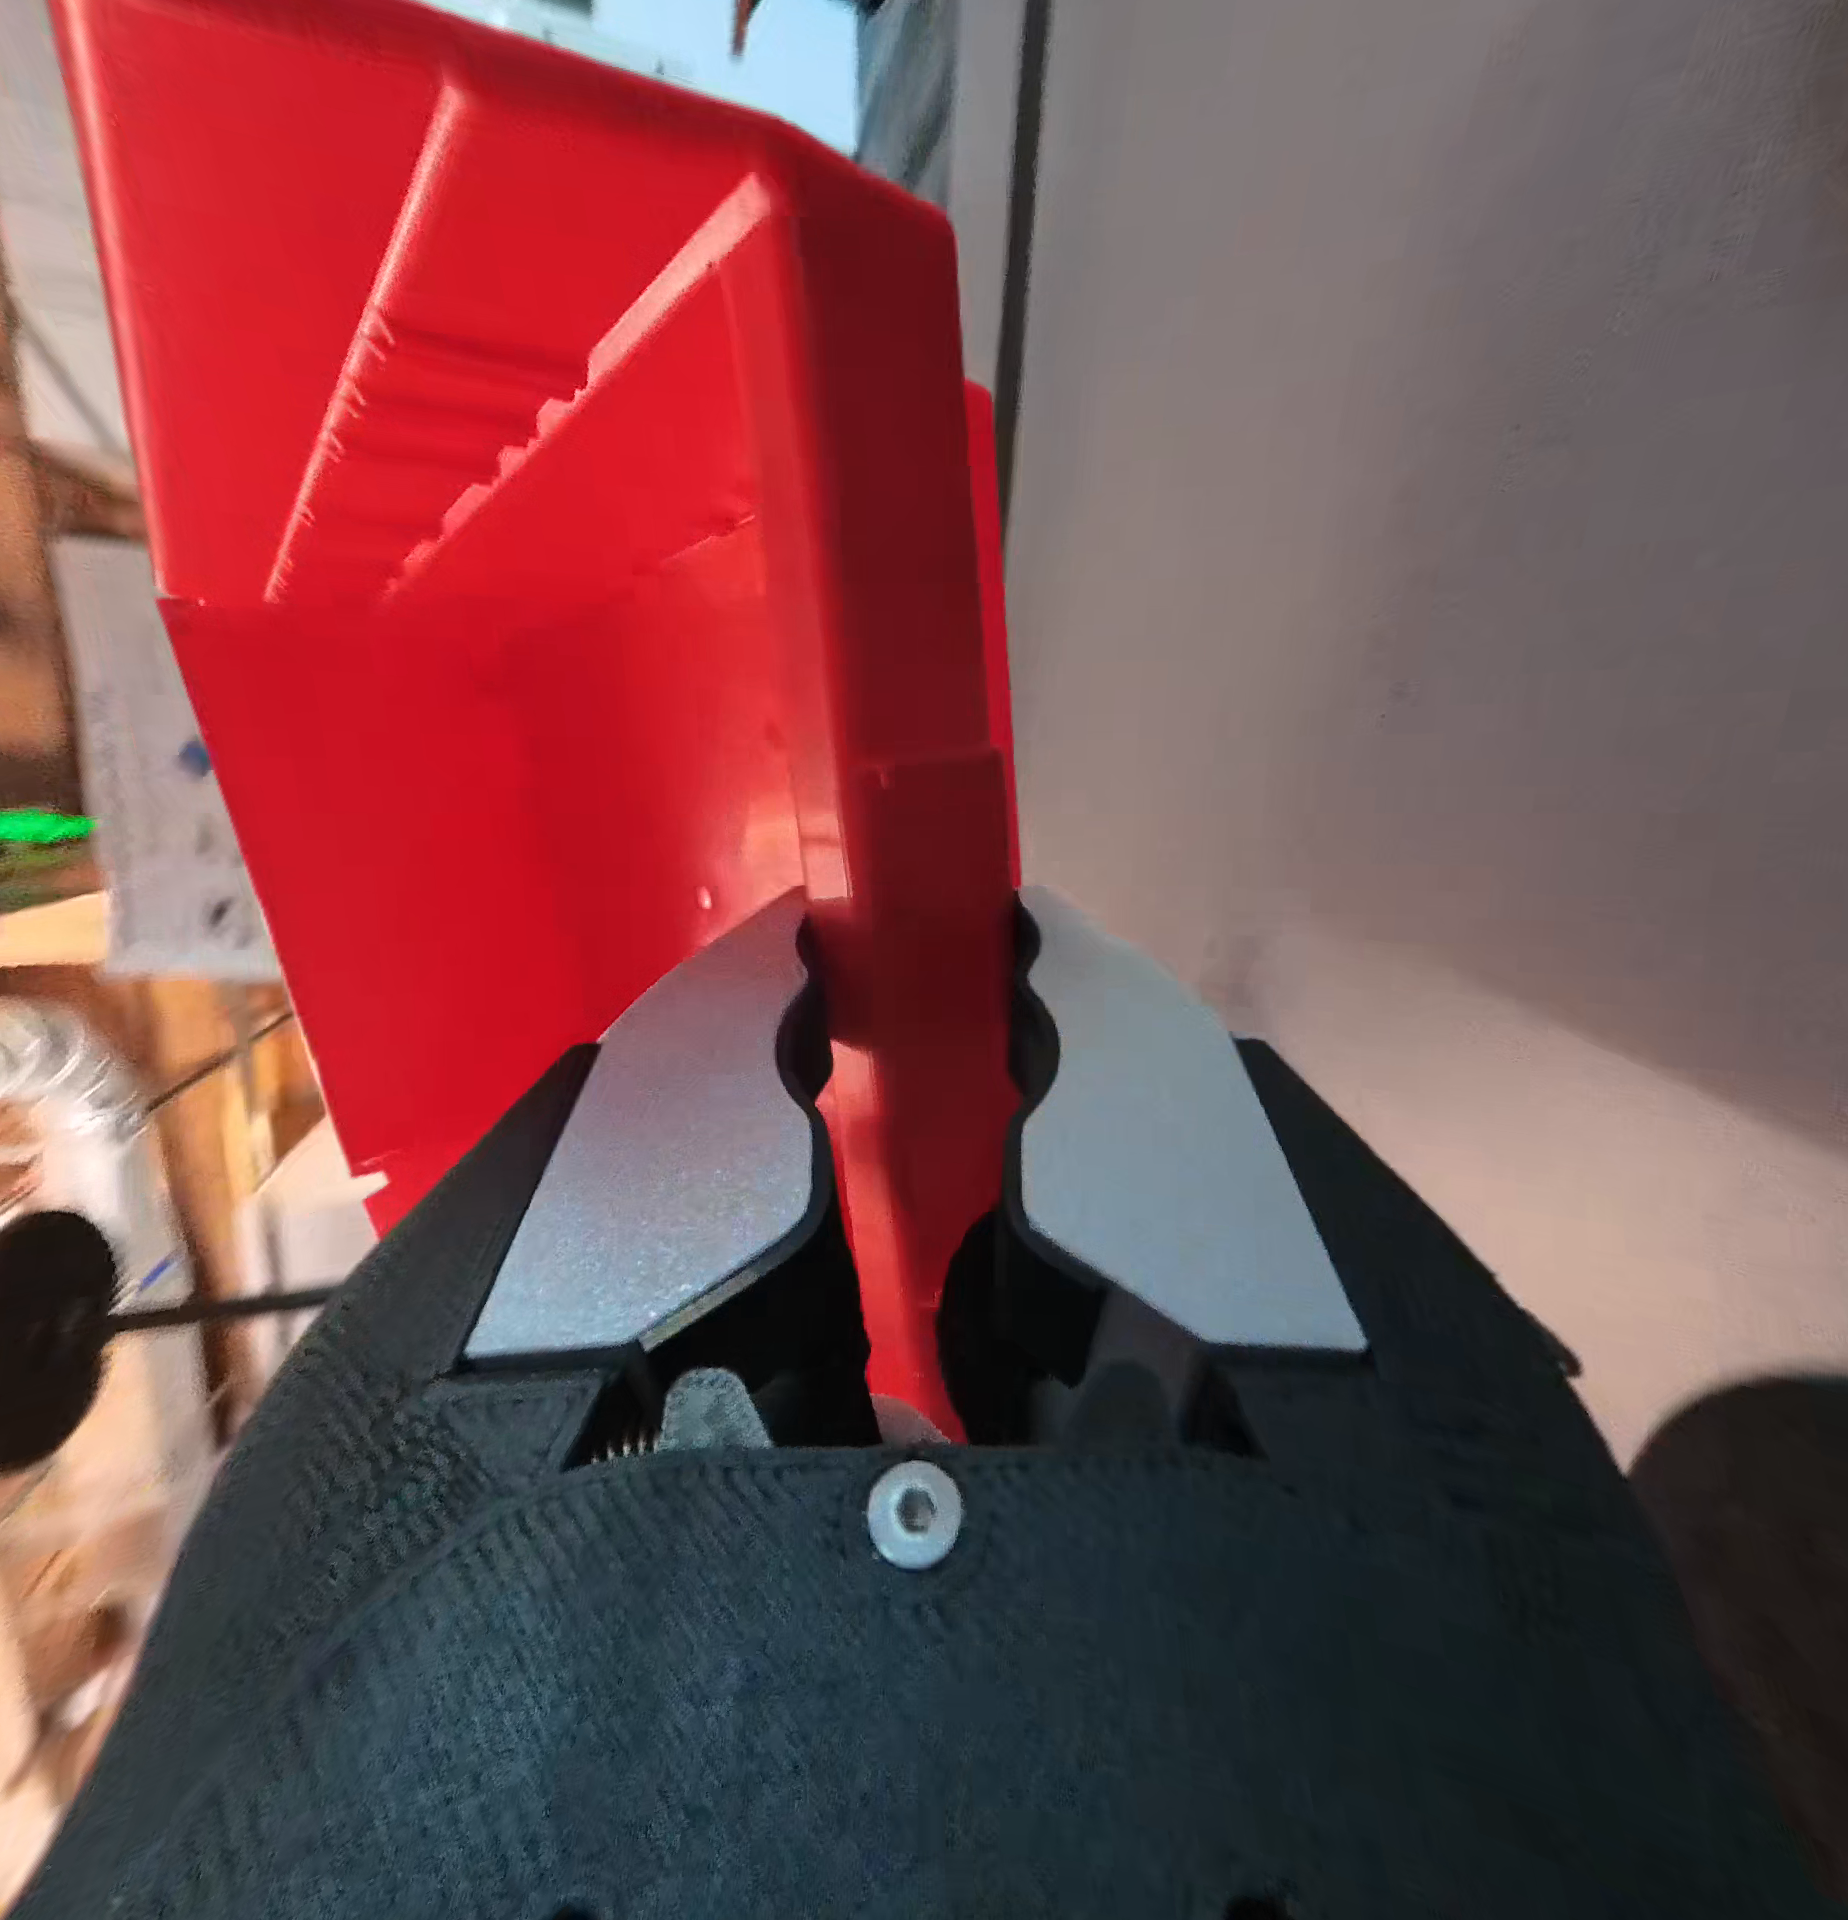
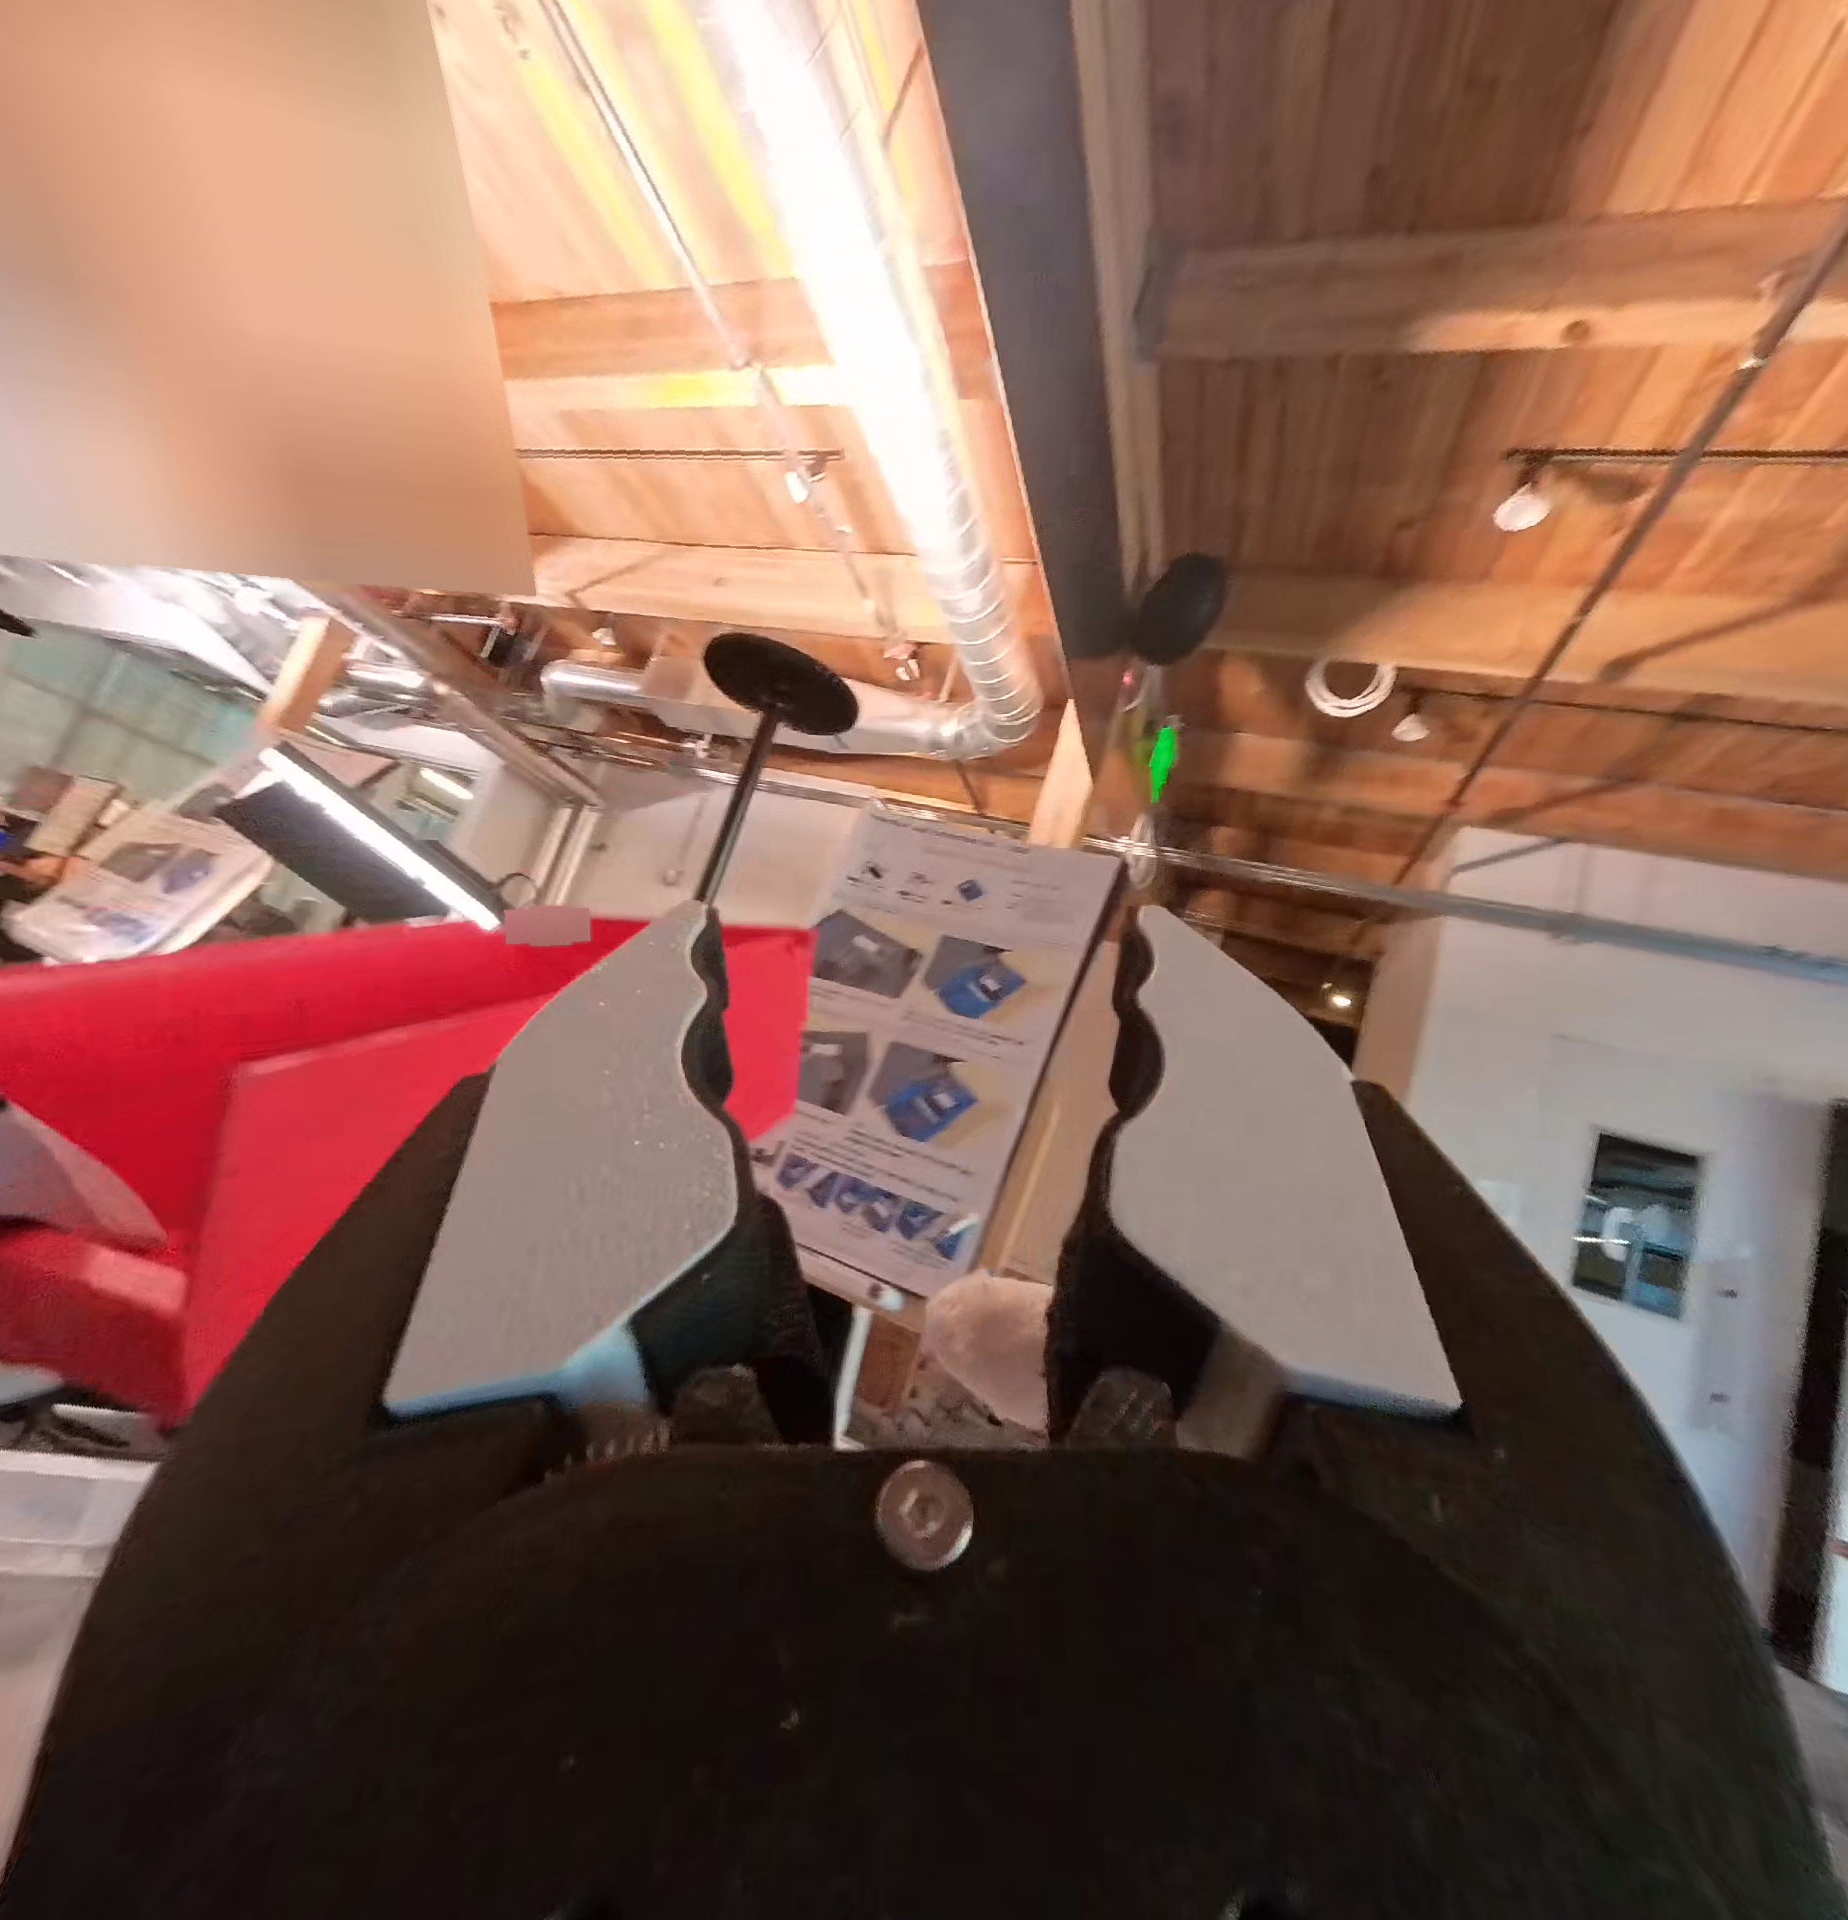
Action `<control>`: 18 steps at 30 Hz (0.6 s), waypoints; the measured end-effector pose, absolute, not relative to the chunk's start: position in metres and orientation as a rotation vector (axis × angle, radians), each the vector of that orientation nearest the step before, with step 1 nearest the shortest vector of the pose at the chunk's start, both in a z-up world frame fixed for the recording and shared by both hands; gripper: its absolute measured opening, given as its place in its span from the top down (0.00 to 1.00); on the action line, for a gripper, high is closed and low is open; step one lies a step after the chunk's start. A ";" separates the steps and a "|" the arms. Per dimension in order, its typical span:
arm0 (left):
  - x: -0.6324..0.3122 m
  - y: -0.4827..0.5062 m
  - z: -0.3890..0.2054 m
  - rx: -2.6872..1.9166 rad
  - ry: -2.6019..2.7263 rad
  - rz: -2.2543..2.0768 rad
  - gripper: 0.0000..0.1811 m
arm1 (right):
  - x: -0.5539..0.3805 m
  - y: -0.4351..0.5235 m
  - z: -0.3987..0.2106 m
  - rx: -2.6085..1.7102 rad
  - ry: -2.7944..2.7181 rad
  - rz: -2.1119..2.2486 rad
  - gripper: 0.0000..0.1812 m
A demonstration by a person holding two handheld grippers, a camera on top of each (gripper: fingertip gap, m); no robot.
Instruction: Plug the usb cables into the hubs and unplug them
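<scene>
No USB cable or hub shows in either view. My left gripper is shut on the rim wall of a red plastic bin, which it holds up and tilted; the bin fills the upper left of the left wrist view. The same red bin shows at the left of the right wrist view, with one silver finger of the left gripper at its edge. My right gripper is open and empty, pointing up toward the ceiling, to the right of the bin.
A pale wall or board stands close on the right of the bin. An instruction poster on a post stands behind my right gripper. A black disc on a thin rod rises beyond it. Wooden ceiling beams and ducts are overhead. Spacing between my two grippers at the tips: around 25 centimetres.
</scene>
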State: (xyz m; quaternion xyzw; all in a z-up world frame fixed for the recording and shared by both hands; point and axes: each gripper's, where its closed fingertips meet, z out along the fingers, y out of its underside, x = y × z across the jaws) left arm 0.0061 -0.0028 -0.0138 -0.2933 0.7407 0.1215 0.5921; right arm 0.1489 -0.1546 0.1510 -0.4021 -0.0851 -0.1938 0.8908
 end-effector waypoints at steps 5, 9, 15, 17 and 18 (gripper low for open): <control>0.090 -0.021 -0.062 -0.660 1.925 0.184 0.84 | 0.165 -0.176 0.148 -0.905 -0.214 -0.447 0.69; 0.139 -0.034 -0.117 -0.655 2.080 0.155 0.83 | 0.172 -0.179 0.134 -1.065 -0.278 -0.483 0.69; 0.171 -0.038 -0.168 -0.658 2.162 0.155 0.83 | 0.190 -0.179 0.115 -1.222 -0.290 -0.547 0.76; 0.179 -0.037 -0.168 -0.663 2.129 0.152 0.82 | 0.194 -0.175 0.108 -1.269 -0.278 -0.529 0.78; 0.181 -0.038 -0.166 -0.658 2.113 0.153 0.82 | 0.195 -0.172 0.103 -1.297 -0.278 -0.506 0.78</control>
